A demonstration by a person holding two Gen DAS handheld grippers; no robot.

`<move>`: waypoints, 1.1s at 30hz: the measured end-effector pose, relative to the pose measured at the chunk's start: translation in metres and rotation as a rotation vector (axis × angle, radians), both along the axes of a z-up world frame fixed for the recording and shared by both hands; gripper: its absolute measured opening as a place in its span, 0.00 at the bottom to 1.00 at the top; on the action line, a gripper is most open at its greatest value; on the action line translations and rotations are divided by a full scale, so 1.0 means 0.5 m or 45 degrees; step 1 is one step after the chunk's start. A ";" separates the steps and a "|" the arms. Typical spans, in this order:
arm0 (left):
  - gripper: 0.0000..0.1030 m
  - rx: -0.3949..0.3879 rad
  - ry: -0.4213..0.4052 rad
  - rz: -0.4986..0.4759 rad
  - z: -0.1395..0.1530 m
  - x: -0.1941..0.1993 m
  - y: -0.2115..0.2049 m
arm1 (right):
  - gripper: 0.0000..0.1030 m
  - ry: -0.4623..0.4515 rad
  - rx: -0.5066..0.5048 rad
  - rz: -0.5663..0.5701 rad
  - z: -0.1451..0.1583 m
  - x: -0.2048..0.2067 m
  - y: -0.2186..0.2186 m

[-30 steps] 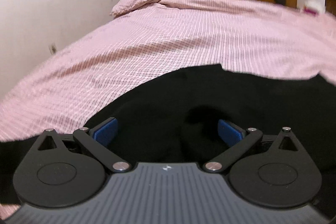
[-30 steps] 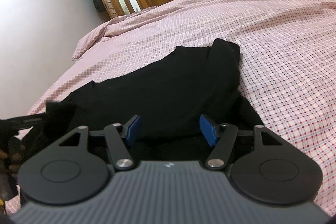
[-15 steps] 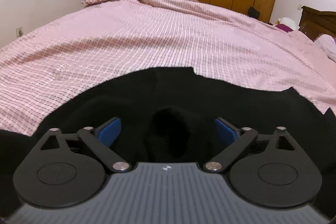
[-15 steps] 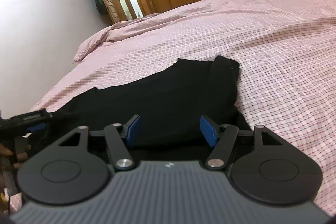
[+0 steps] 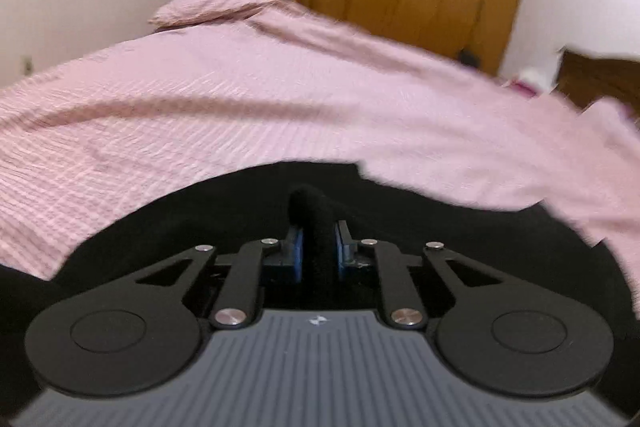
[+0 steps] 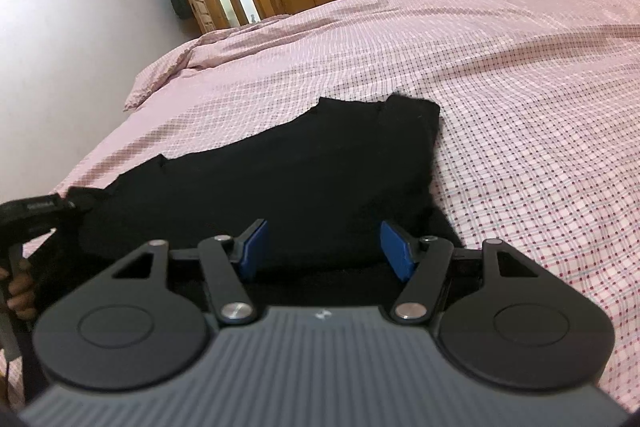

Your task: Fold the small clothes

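While the black garment [image 6: 304,179] lay spread on the pink checked bed [image 6: 520,107], the left gripper [image 5: 318,251] had just been closing, and its blue fingers [image 5: 295,251] now pinched a raised fold of the black cloth between them. The right gripper [image 6: 322,247] stood about half open; its fingers [image 6: 253,247] hovered over the near edge of the garment and held nothing.

I judge that the left grip could fail. The pinch seemed to take only a narrow ridge of cloth, so a quick lift might pull the fold out of the fingers, or might drag only the top layer and leave the garment twisted. The right fingers were not yet on the cloth, so a lift by one side alone would make the fold uneven.

The left wrist view showed the pinch itself at 12 o'clock from the fingers, but it was blurred and cut off most of the garment. The right wrist view showed the whole dark shape, with its far corner at 1 o'clock, and the other gripper with the person's hand [image 6: 20,287] at 9 o'clock.
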State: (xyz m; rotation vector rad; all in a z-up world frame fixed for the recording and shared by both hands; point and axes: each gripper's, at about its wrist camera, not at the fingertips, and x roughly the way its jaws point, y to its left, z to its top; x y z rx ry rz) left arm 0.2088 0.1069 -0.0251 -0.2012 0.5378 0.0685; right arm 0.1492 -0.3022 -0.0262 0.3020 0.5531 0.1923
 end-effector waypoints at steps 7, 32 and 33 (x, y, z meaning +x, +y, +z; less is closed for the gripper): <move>0.17 0.046 0.037 0.010 -0.027 0.008 -0.005 | 0.62 -0.077 -0.043 -0.072 0.031 0.043 -0.021; 0.73 0.163 0.093 0.113 -0.009 -0.013 -0.012 | 0.58 0.052 -0.176 -0.265 -0.030 0.197 -0.046; 0.74 0.158 0.099 0.123 -0.002 -0.019 -0.009 | 0.64 0.048 -0.163 -0.262 -0.024 0.188 -0.046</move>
